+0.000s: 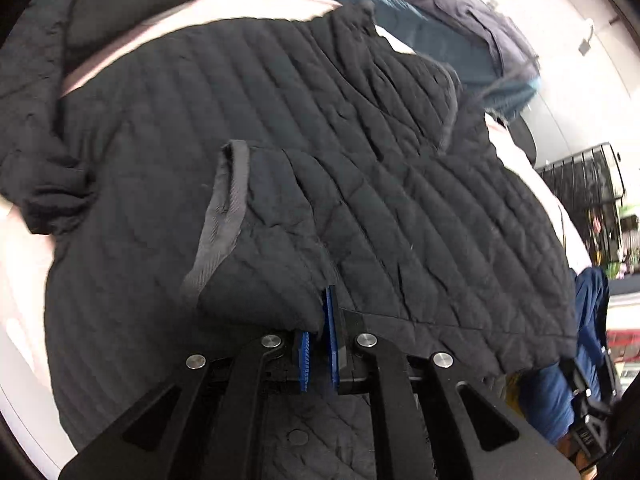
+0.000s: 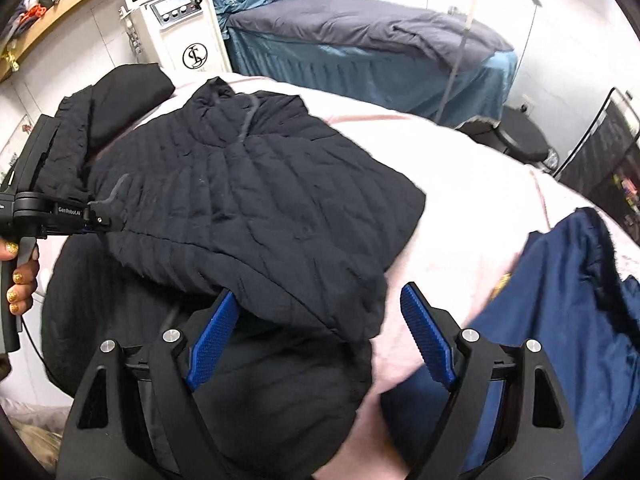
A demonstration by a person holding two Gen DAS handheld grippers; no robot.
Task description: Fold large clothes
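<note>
The black quilted jacket (image 2: 240, 200) lies on the pink bed (image 2: 460, 168). The left gripper (image 1: 320, 320) pinches its grey-trimmed sleeve cuff (image 1: 224, 216); the right gripper (image 2: 316, 312) stands wide over its hem edge, bare sheet beyond.

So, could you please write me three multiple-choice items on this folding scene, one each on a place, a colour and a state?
1. Where does the blue garment lie relative to the black quilted jacket in the right wrist view?
A. To its right
B. Under it
C. On top of it

2. What colour is the sheet under the jacket?
A. Green
B. Pale pink
C. Yellow

3. How do the two grippers stand?
A. Both open
B. Left gripper shut on the jacket's sleeve, right gripper open
C. Both shut on the blue garment

Answers: 1 A, it lies at the picture's right edge. 2 B, pink shows around the jacket. 3 B, the left pads pinch quilted fabric and the right pads stand wide apart.
</note>
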